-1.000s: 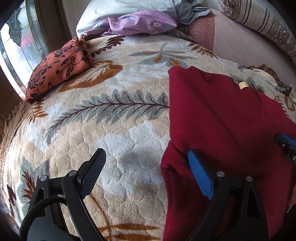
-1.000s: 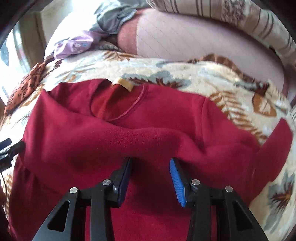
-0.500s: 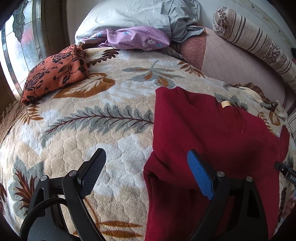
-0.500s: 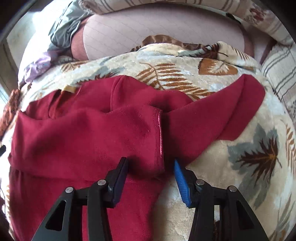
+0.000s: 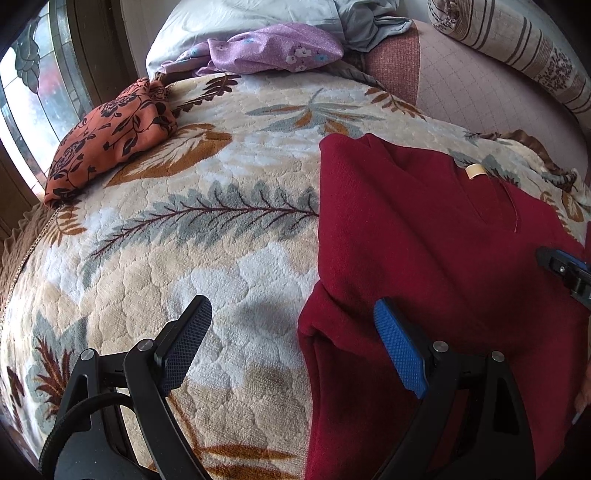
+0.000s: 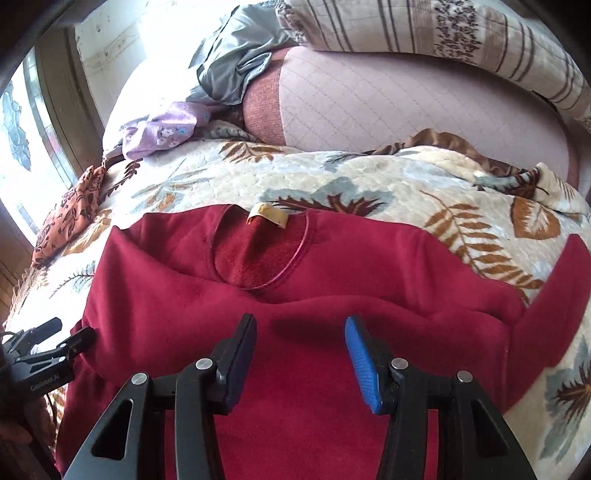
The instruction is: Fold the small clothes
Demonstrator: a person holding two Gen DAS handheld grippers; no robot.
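Observation:
A dark red sweater [image 5: 424, 240] lies on the leaf-patterned blanket [image 5: 221, 240], neck with a tan label [image 6: 267, 216] toward the pillows. Its left sleeve is folded in over the body; the right sleeve [image 6: 554, 306] sticks out to the right. My left gripper [image 5: 291, 347] is open and empty, hovering over the sweater's left edge, one finger above the blanket, the blue finger [image 5: 400, 354] above the sweater. My right gripper [image 6: 301, 362] is open and empty, just above the sweater's [image 6: 295, 332] chest. The left gripper also shows at the left edge of the right wrist view [image 6: 48, 347].
A folded orange floral garment [image 5: 107, 133] lies at the blanket's far left by the window. A purple floral cloth [image 5: 273, 50] and grey cloth [image 5: 369, 22] lie on the pillow behind. A pink quilted cushion [image 6: 406, 103] and a striped bolster [image 6: 443, 33] stand at the back right.
The right gripper swung from the sweater's right side back to its chest. The left gripper came lower and nearer the sweater's left edge. Both stayed open.

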